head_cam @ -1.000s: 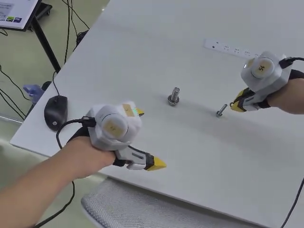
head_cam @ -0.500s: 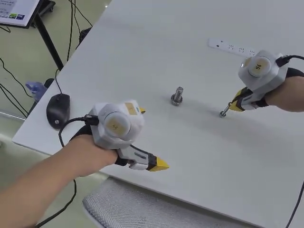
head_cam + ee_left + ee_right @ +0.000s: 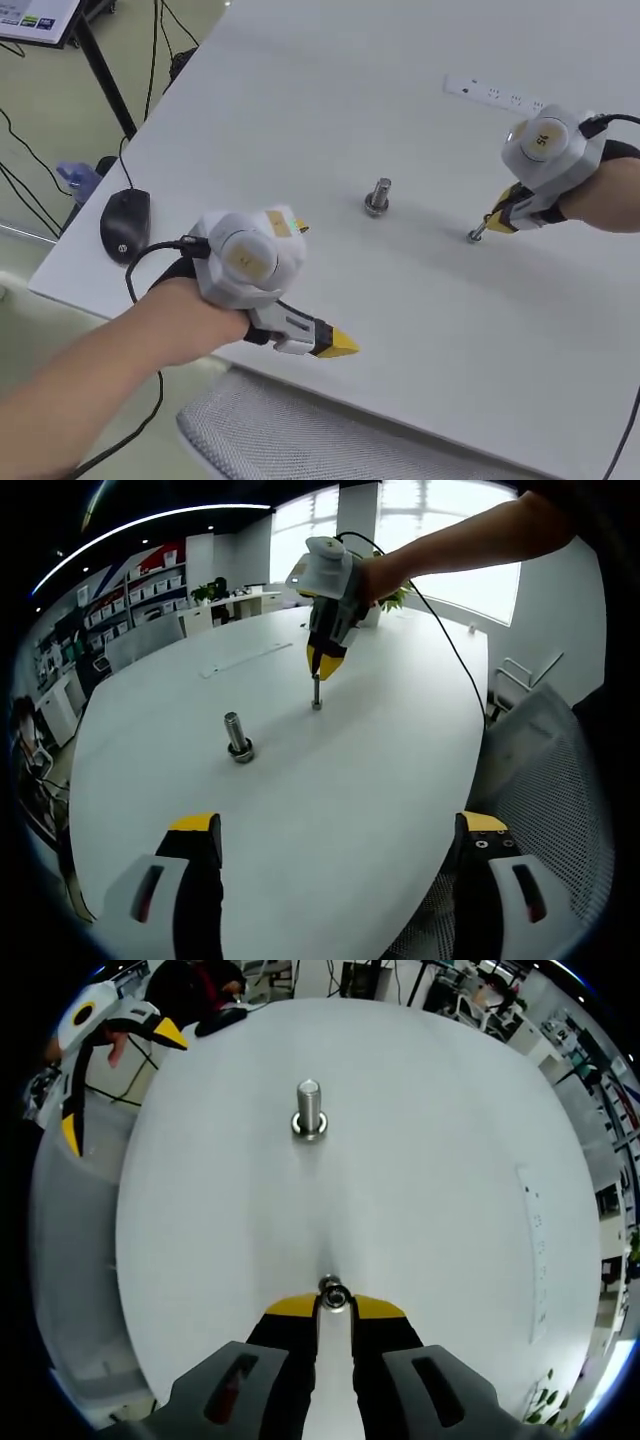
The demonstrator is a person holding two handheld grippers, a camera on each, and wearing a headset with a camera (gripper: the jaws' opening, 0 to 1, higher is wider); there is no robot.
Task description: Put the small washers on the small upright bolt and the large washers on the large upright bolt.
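Observation:
The small upright bolt (image 3: 474, 236) (image 3: 316, 694) stands right of the large upright bolt (image 3: 378, 197) (image 3: 238, 738) (image 3: 308, 1110), which has a metal ring around its base. My right gripper (image 3: 497, 220) (image 3: 321, 666) (image 3: 333, 1306) points down onto the small bolt's top. Its jaws are nearly closed on a small ring-shaped washer (image 3: 333, 1294) that sits right over the bolt. My left gripper (image 3: 320, 288) (image 3: 338, 825) hovers open over the table's near edge, well short of the large bolt, with nothing between its jaws.
A black mouse (image 3: 124, 225) with its cable lies at the table's left edge. A white power strip (image 3: 500, 98) (image 3: 245, 660) lies at the far side. A grey mesh chair (image 3: 300, 440) stands below the near edge.
My right gripper's tips have moved from beside the small bolt onto its top. The left gripper has stayed about where it was, still open.

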